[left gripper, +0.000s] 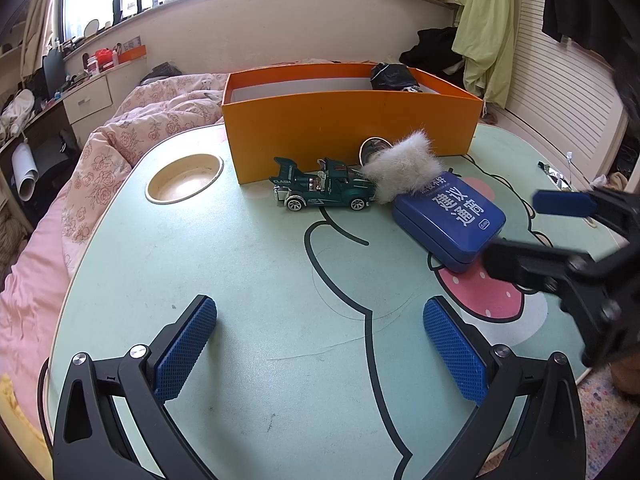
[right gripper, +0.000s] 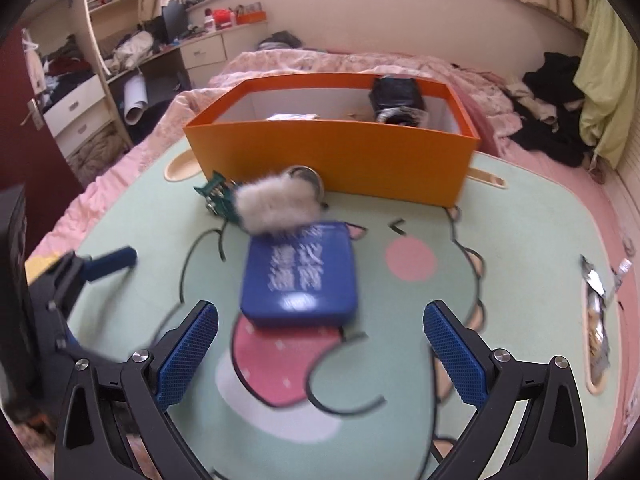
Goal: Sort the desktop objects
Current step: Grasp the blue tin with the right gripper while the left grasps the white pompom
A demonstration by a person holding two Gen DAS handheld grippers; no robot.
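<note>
Above table, both hand-held grippers (left gripper: pixel 320 354) (right gripper: pixel 321 354) wide, empty

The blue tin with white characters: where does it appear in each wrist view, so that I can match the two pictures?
Left wrist view: the blue tin lies right of centre, beside the open right gripper.
Right wrist view: it lies at centre, blurred, ahead of the open fingers.
Shared landmark: the orange box behind it.

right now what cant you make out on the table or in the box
- Round metal object: left wrist view, mostly hidden behind the fluffy grey item; identity unclear.
- Blue tin lettering: right wrist view, smeared by motion blur.
- Orange box contents: both views, the front wall hides the floor; only a black bundle shows.
- Toy car: right wrist view, mostly hidden behind the fluffy item.
</note>
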